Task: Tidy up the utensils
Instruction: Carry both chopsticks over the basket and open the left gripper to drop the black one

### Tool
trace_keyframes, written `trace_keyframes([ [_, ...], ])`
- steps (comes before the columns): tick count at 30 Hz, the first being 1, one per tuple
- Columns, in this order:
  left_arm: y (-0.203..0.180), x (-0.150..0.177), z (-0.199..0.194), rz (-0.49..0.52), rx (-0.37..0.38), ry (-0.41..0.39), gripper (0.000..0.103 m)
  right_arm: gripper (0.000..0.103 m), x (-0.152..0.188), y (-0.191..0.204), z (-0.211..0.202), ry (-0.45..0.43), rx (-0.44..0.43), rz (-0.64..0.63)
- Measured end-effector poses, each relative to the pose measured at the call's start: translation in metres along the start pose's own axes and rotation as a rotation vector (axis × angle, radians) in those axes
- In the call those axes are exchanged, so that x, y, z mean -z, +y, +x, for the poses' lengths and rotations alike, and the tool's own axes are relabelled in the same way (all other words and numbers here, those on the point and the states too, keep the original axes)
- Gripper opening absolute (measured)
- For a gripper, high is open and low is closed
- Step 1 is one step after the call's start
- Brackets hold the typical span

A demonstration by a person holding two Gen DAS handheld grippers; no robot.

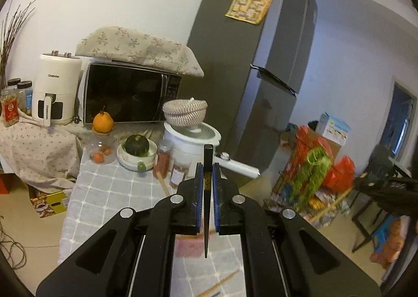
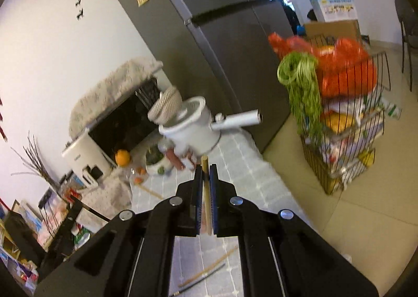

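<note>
My left gripper [image 1: 208, 166] is shut on a black chopstick [image 1: 207, 200] that stands upright between the blue pads, above the grey checked table [image 1: 104, 192]. My right gripper [image 2: 205, 167] is shut on a light wooden chopstick [image 2: 205, 187], also held above the table. More chopsticks lie on the cloth: a wooden one [image 1: 220, 282] below the left gripper, a wooden one [image 2: 209, 269] and a dark one [image 2: 201, 280] below the right gripper, and another wooden one [image 1: 162, 184] near the jars, which also shows in the right wrist view [image 2: 151, 191].
At the table's far end stand a white pot with a long handle [image 1: 193, 137], a woven basket [image 1: 185, 111], spice jars [image 1: 163, 158], a bowl with a green squash [image 1: 137, 149] and a microwave [image 1: 130, 96]. A grey fridge [image 1: 261, 62] and a wire basket of bags [image 2: 344, 124] stand to the right.
</note>
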State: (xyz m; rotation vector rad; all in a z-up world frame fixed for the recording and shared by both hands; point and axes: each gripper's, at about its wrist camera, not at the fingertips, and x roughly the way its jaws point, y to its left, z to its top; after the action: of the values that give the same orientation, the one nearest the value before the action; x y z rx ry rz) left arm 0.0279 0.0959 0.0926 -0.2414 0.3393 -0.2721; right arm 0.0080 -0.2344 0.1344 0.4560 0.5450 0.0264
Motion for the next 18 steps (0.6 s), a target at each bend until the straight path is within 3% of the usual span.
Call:
trace_keyframes([
  [9, 0.006, -0.003, 0.066, -0.026, -0.104, 0.004, 0.006, 0.006, -0.057, 0.027, 0.012, -0.101, -0.032, -0.023],
  [15, 0.020, 0.035, 0.108, -0.069, -0.178, 0.105, 0.007, 0.006, -0.061, 0.056, 0.044, -0.095, -0.070, -0.063],
  [18, 0.031, 0.042, 0.092, -0.110, -0.170, 0.074, 0.013, 0.006, -0.056, 0.069, 0.065, -0.062, -0.087, -0.077],
])
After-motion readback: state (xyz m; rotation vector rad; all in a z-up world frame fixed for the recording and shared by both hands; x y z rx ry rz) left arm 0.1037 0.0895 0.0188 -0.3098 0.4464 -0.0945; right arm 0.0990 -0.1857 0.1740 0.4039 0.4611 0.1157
